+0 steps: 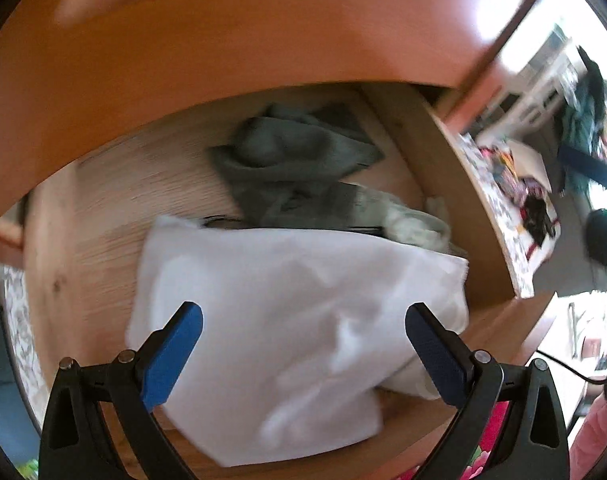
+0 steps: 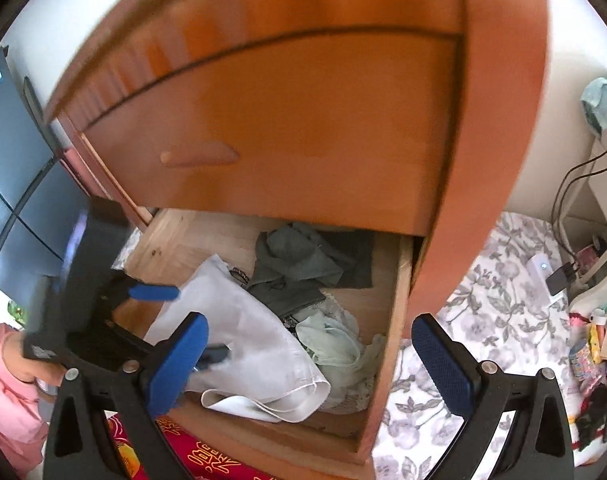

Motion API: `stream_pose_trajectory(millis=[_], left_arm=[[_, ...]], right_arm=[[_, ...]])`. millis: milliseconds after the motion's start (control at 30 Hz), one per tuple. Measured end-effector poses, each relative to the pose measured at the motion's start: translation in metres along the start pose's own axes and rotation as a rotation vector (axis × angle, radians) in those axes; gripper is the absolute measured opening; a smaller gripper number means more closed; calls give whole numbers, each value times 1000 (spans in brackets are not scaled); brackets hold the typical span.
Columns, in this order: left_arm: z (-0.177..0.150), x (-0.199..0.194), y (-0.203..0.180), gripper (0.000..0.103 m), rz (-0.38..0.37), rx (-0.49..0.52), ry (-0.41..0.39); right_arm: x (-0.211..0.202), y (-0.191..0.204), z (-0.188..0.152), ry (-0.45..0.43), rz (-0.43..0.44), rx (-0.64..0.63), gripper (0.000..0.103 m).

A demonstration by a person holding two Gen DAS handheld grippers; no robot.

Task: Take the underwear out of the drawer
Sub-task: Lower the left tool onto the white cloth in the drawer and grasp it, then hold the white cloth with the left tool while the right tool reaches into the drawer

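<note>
Right wrist view is taking in the orange wooden cabinet (image 2: 303, 120), whose closed upper drawer front (image 2: 271, 136) is overhanging the open lower drawer (image 2: 383, 344). A floral bedspread (image 2: 495, 304) is lying beside it. Inside the drawer, white underwear (image 1: 295, 312) is lying at the front, overlapping a grey garment (image 1: 287, 160) and touching a pale green one (image 2: 335, 344). The left tongs (image 1: 303, 348) are hovering spread wide over the white underwear, holding nothing. The right tongs (image 2: 309, 360) are likewise gaping empty above the drawer's front edge.
</note>
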State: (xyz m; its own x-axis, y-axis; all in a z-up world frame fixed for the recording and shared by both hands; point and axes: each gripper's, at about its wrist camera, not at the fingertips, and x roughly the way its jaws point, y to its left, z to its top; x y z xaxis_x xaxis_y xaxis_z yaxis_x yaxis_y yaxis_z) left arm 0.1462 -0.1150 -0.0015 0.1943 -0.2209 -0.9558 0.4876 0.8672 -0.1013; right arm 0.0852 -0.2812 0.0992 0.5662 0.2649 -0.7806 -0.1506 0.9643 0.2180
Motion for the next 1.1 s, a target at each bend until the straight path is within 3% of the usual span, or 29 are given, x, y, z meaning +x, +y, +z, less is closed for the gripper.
stream_pose_trajectory(millis=[267, 533, 633, 733, 833, 900, 1100], left_arm=[[13, 25, -44, 101, -10, 78, 59], [21, 45, -62, 97, 66, 108, 102], [24, 47, -58, 85, 63, 95, 104], [24, 45, -50, 66, 60, 81, 89], [21, 35, -33, 43, 31, 35, 60], [18, 29, -21, 19, 14, -6, 38], [-1, 11, 12, 12, -67, -97, -37]], right_arm=[[-30, -32, -23, -36, -54, 67, 103], [-35, -58, -48, -21, -80, 145, 103], [-35, -61, -53, -18, -72, 156, 103], [-35, -59, -55, -18, -64, 158, 103], [-32, -56, -55, -16, -54, 158, 103], [-30, -54, -56, -11, -51, 155, 103], [-20, -46, -54, 15, -47, 140, 103]])
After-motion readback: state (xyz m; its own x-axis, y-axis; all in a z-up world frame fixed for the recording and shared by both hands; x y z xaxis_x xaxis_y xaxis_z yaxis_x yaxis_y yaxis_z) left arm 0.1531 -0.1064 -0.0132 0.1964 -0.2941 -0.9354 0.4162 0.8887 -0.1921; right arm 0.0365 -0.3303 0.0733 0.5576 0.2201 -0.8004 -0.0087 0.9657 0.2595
